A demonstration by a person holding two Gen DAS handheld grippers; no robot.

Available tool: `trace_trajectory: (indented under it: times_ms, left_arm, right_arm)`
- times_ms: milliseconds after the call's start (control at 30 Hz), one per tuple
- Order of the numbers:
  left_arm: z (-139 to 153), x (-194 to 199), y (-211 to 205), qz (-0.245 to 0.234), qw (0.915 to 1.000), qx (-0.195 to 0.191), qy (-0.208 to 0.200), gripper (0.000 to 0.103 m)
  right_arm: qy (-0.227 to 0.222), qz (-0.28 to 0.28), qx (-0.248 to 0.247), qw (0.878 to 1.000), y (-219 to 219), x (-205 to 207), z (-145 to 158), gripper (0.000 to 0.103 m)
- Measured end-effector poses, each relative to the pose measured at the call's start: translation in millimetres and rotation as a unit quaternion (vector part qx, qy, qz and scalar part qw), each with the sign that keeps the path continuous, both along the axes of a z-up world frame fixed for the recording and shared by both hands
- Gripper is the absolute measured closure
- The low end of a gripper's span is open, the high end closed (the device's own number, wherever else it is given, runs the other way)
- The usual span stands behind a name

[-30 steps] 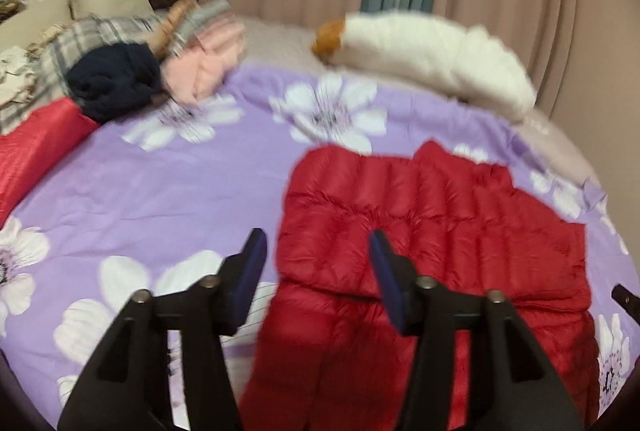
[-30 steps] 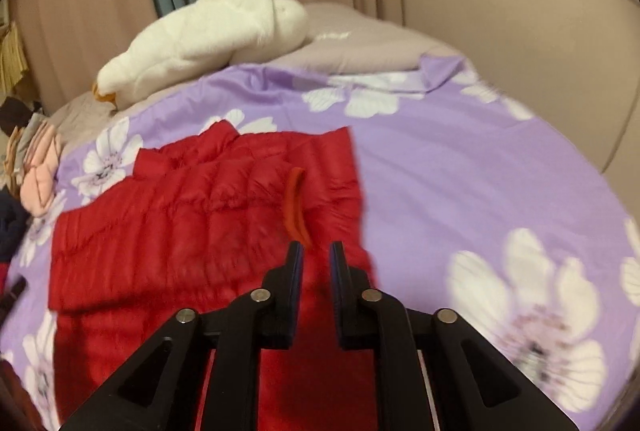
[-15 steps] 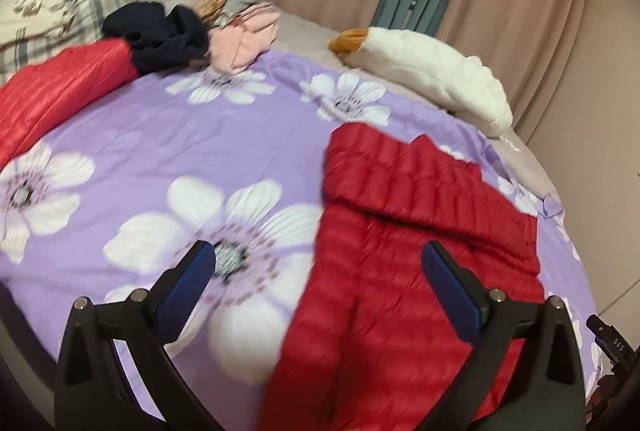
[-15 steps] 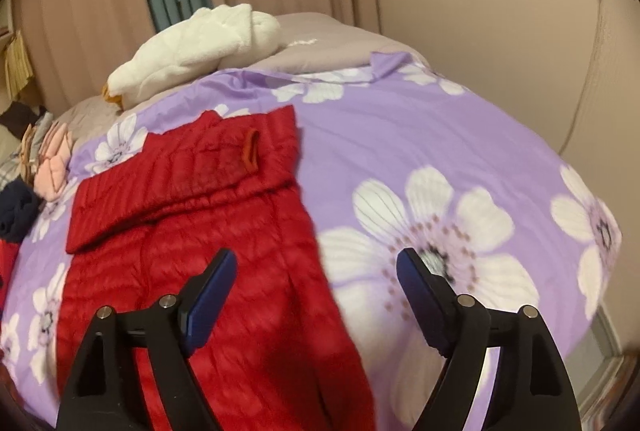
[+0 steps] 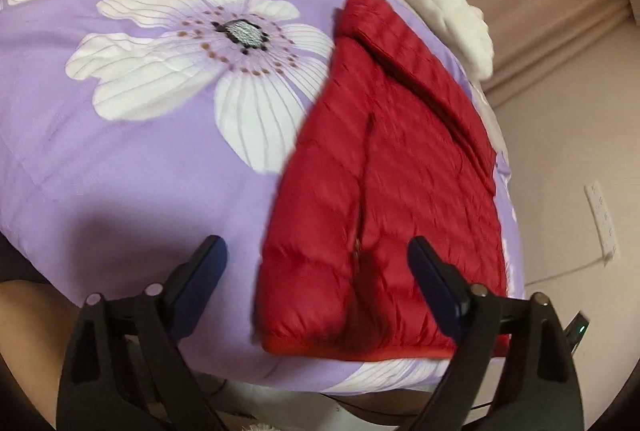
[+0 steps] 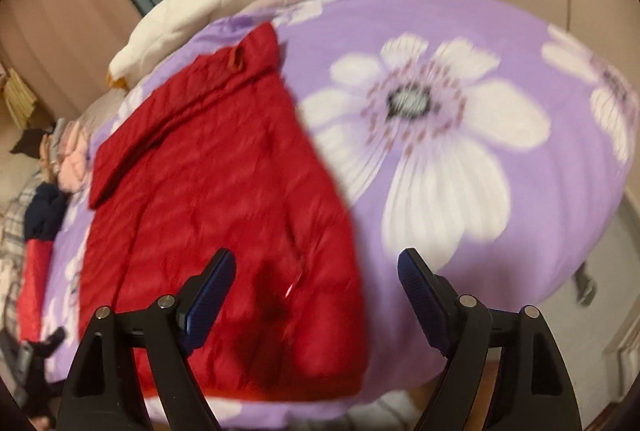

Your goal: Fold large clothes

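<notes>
Grippers, left (image 5: 316,267) and right (image 6: 316,275), gape wide, empty, above red jacket (image 5: 384,167).

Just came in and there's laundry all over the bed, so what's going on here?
A person with a handheld gripper in each hand is folding a red puffer jacket on the purple floral bedspread. Its sleeves are folded across the upper part, and its hem lies near the bed's edge. The left gripper and right gripper both hover over the hem end with jaws wide open, holding nothing. A white plush toy and a pile of other clothes lie farther back.
</notes>
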State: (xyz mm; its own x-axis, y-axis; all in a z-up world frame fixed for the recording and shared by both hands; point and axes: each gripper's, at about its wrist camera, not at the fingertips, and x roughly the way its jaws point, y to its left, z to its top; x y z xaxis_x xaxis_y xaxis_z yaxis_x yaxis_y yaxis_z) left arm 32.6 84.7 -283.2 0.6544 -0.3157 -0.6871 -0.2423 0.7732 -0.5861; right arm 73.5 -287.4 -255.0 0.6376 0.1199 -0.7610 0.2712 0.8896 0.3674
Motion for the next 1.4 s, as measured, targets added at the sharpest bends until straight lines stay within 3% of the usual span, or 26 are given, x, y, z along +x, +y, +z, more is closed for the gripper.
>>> trace_trajectory:
  times_ms: [33,67,133,233,400,533,600,667,800,867,1200,1400]
  left_arm:
    - [1.1,-1.9,-6.2,-0.006,0.9999,0.012,-0.005,0.02]
    - [1.5,-1.8,-12.7,-0.016,0.9997,0.015,-0.004,0.031]
    - [-1.3,1.5,-24.9,-0.039,0.9992,0.011,0.008,0.034]
    - [-1.5,1.3,-34.4,-0.037,0.999,0.026,0.007,0.038]
    - [-13.1,1.9,-42.0,-0.074,0.9958,-0.053,0.009,0.05]
    - [-21.1,6.6,-37.0,-0.044,0.9967,-0.068,0.002,0.063]
    - [-23.2,8.9,-29.7,-0.021,0.996,-0.087,0.011,0.075]
    - [-20.5,11.1,-29.3,-0.014,0.9967,-0.078,0.014,0.077]
    - [-5.6,10.8,-53.6,-0.036,0.9988,0.034,0.002,0.078]
    - [-5.3,10.7,-57.6,-0.034,0.9978,0.057,-0.001,0.078]
    - [-10.5,11.6,-52.1,-0.035,0.9984,0.044,-0.004,0.076]
    - [-6.6,11.6,-53.1,-0.038,0.9982,0.046,-0.002,0.077]
  right_arm:
    - [0.003,0.002,0.004,1.0,3.6,-0.8,-2.1,0.02]
    - [0.004,0.005,0.007,1.0,7.1,-2.2,-4.5,0.02]
    - [0.0,0.015,0.013,1.0,14.8,-2.8,-7.1,0.02]
    - [-0.004,0.021,-0.001,1.0,26.9,-1.1,-7.2,0.02]
    - [-0.009,0.014,0.013,1.0,27.9,0.9,-12.4,0.028]
    - [-0.006,0.011,-0.021,1.0,32.6,0.1,-15.5,0.045]
    - [-0.011,0.012,-0.031,0.999,32.6,-1.4,-15.0,0.056]
    - [-0.019,0.011,-0.019,1.0,28.7,-2.7,-14.7,0.071]
    - [-0.029,0.026,-0.032,0.999,33.4,-1.9,-14.1,0.077]
    - [-0.027,0.029,-0.054,0.998,40.1,-1.3,-13.0,0.078]
    - [-0.014,0.023,-0.082,0.996,45.1,1.2,-9.3,0.078]
    - [-0.003,0.016,-0.072,0.997,42.4,3.2,-3.7,0.078]
